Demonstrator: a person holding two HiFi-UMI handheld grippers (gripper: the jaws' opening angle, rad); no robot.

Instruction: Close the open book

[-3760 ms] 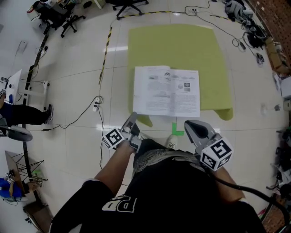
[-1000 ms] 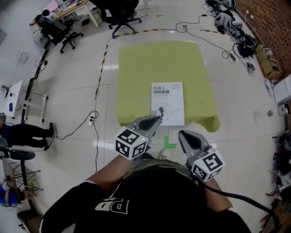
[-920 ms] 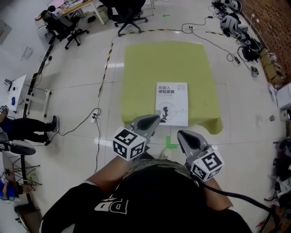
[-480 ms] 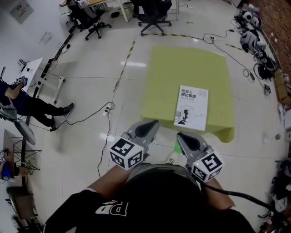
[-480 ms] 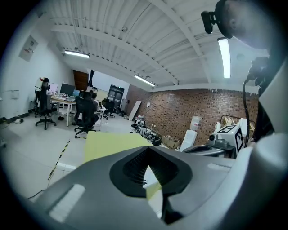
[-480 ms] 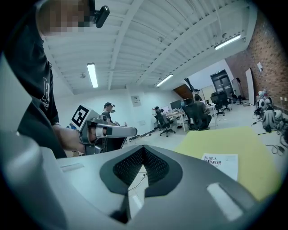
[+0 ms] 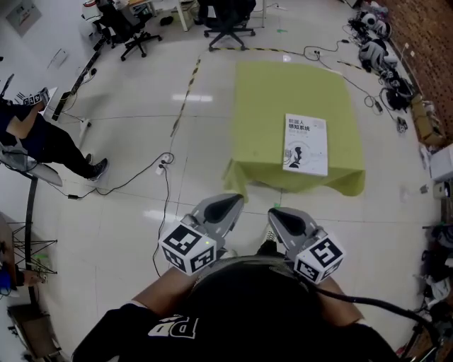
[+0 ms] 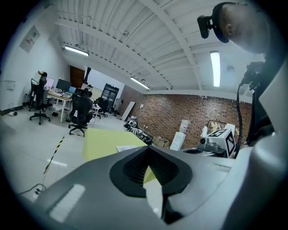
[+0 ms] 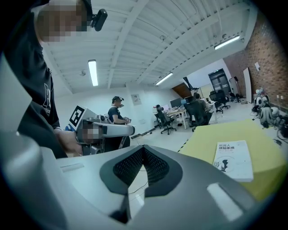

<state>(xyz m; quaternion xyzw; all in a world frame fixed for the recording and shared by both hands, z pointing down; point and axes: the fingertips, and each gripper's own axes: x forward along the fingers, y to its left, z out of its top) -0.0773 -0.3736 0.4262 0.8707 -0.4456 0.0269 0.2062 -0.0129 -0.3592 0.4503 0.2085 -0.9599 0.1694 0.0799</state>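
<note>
The book [image 7: 306,144] lies closed, white cover up, near the front right edge of the yellow-green table [image 7: 283,92]. Both grippers are held close to my body, well short of the table and touching nothing. My left gripper [image 7: 225,205] is shut and empty; in the left gripper view its jaws [image 8: 147,148] meet, with the table [image 8: 101,139] and a sliver of the book [image 8: 127,148] beyond. My right gripper [image 7: 282,215] is also shut and empty. Beyond its tip [image 9: 143,148] in the right gripper view, the book [image 9: 231,159] rests on the table [image 9: 209,134] to the right.
Pale tiled floor separates me from the table. A cable and power strip [image 7: 164,162] lie at left, and a black-yellow tape line [image 7: 185,99] runs along the floor. A seated person [image 7: 35,138] is at far left. Office chairs [image 7: 226,14] stand behind, clutter [image 7: 386,49] along the right wall.
The book was open 3.8 s ago and lay closed by 1.0 s ago. Over the last second the table has drawn farther off and to the right; both grippers stay shut near my body.
</note>
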